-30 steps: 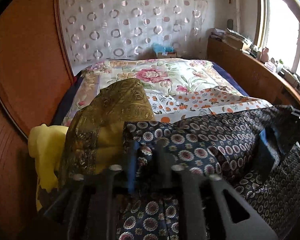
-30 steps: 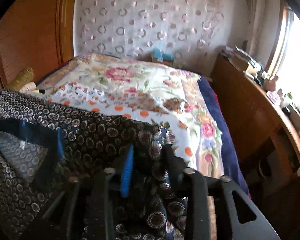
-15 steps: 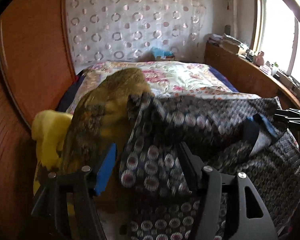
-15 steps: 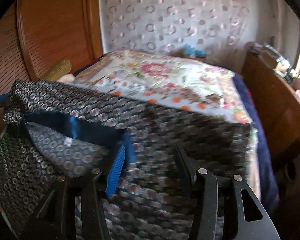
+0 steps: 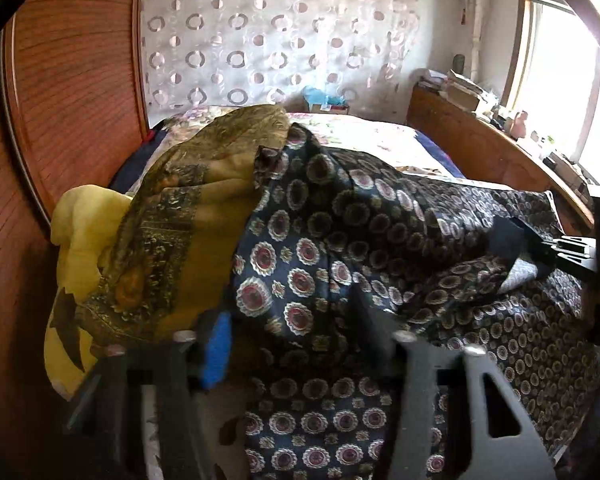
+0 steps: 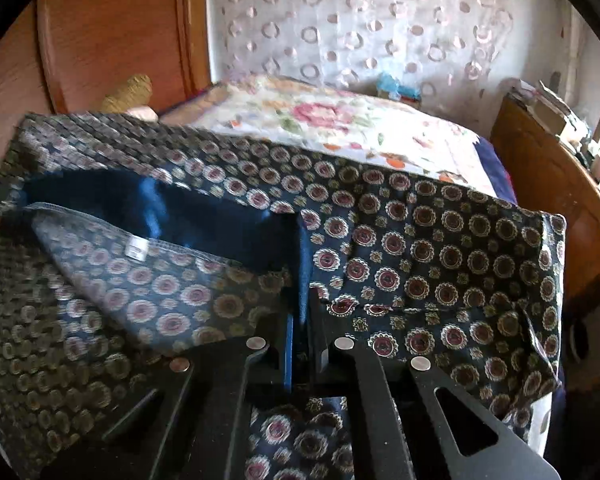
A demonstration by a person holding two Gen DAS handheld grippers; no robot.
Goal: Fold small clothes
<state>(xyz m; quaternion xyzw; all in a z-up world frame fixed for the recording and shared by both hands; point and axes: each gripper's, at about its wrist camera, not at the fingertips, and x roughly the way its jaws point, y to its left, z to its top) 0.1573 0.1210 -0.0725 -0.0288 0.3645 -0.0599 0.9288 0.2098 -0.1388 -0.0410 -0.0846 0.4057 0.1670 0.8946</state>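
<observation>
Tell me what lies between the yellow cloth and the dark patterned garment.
In the left wrist view, an olive-gold patterned cloth lies between the yellow cloth and the dark patterned garment, overlapping both.

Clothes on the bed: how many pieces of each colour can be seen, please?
Navy medallion-print garment: 1
Olive-gold patterned garment: 1
Plain yellow garment: 1
Total: 3

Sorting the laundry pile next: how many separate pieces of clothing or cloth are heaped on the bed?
3 visible: the navy medallion-print garment spread across the front, the olive-gold patterned cloth bunched at its left, and a plain yellow piece beneath that, by the wooden panel. More may be hidden underneath.
</observation>
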